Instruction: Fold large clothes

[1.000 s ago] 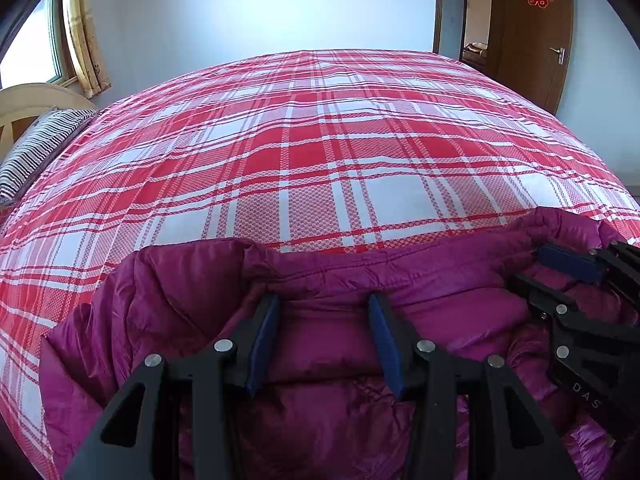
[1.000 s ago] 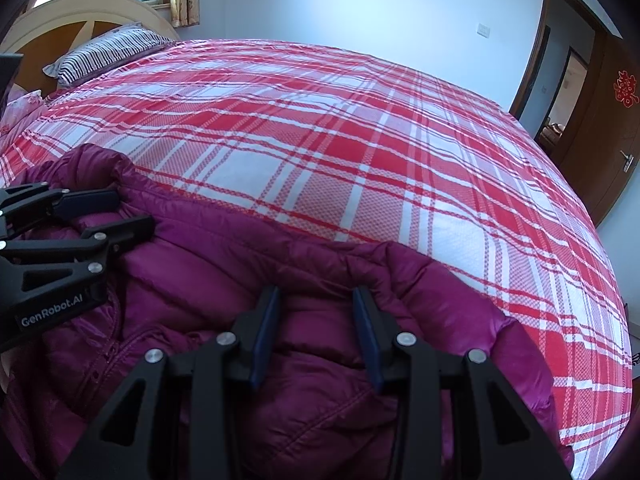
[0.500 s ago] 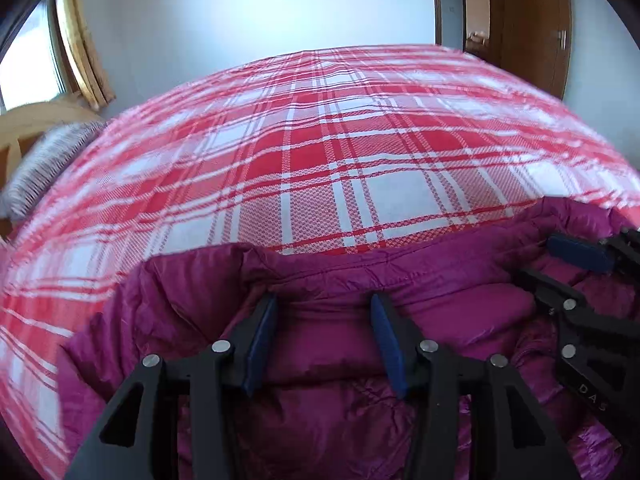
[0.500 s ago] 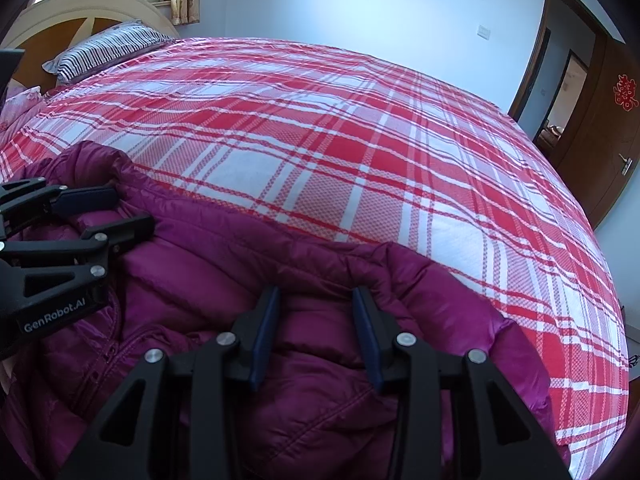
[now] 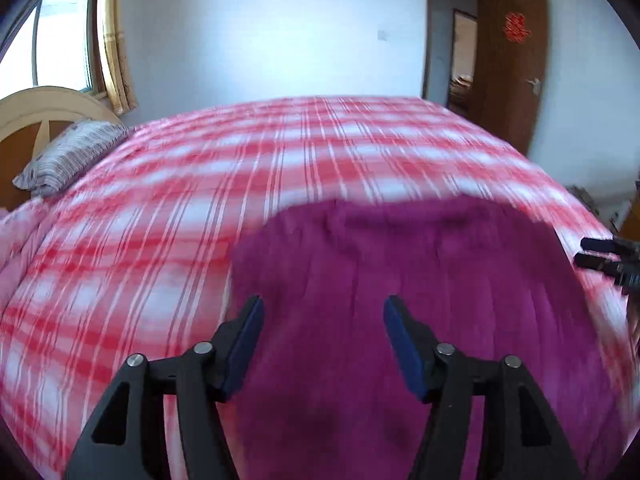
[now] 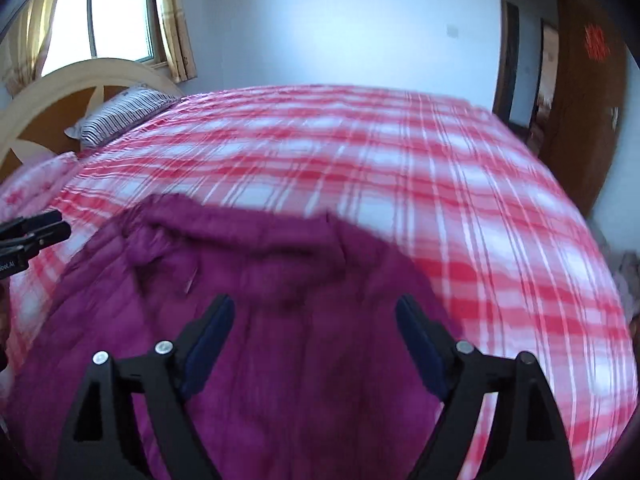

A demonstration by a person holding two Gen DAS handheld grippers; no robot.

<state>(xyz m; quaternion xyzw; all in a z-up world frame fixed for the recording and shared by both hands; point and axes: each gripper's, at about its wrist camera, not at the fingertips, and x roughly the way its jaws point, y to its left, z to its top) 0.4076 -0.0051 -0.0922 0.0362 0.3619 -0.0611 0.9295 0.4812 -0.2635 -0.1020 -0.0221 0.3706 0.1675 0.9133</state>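
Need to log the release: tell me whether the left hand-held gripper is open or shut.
Open, still opening. The left hand-held gripper has its blue pads spread apart above the purple jacket, pinching none of it.

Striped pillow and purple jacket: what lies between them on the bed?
Only bare red plaid bedcover lies between the striped pillow and the purple jacket, as the right wrist view shows.

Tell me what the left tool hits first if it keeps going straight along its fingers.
Most likely the purple jacket on the plaid bedspread. The left tool is opening with nothing gripped; blur leaves depth unclear.
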